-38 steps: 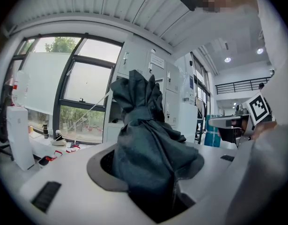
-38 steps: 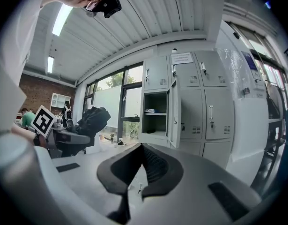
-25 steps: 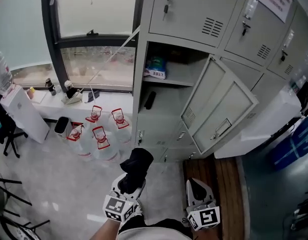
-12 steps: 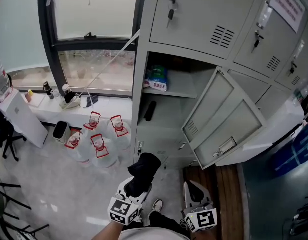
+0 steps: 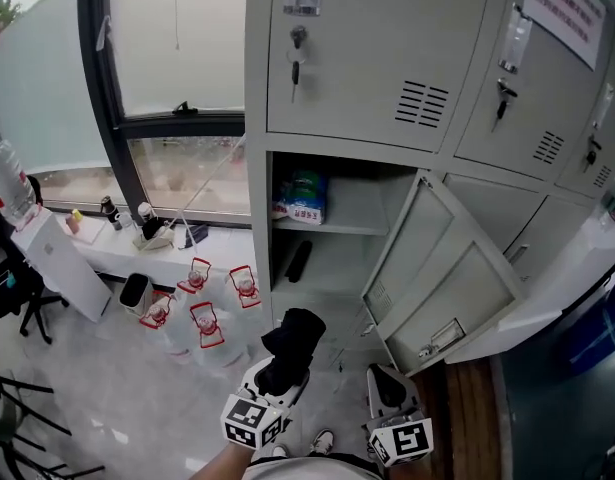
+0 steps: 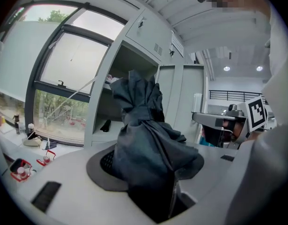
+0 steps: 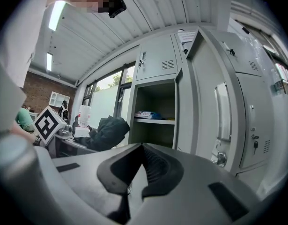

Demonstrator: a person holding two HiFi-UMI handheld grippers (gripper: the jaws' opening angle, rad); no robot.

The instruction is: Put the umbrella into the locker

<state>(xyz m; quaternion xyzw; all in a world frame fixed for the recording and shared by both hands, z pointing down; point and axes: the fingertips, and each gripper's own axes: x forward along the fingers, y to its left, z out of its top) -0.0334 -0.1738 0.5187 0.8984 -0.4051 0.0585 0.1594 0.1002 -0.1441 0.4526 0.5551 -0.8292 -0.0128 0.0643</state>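
A folded black umbrella (image 5: 292,340) sticks up out of my left gripper (image 5: 275,376), whose jaws are shut on its bundled cloth. In the left gripper view the umbrella (image 6: 146,139) fills the middle and hides the pads. The grey locker (image 5: 367,58) stands ahead with one compartment (image 5: 337,248) open, its door (image 5: 447,278) swung out to the right. The umbrella is still outside, low in front of that opening. My right gripper (image 5: 388,380) is beside the left one, shut and empty, pointing at the open compartment (image 7: 155,111).
A blue and white packet (image 5: 304,197) lies on the compartment's upper shelf and a black object (image 5: 299,260) on the lower one. Several water jugs (image 5: 202,313) stand on the floor left of the locker, under the window sill (image 5: 137,253). A white cabinet (image 5: 62,268) is far left.
Both grippers have come closer to the locker with the umbrella still held. The view has tilted up, so the open compartment now sits nearer the middle.
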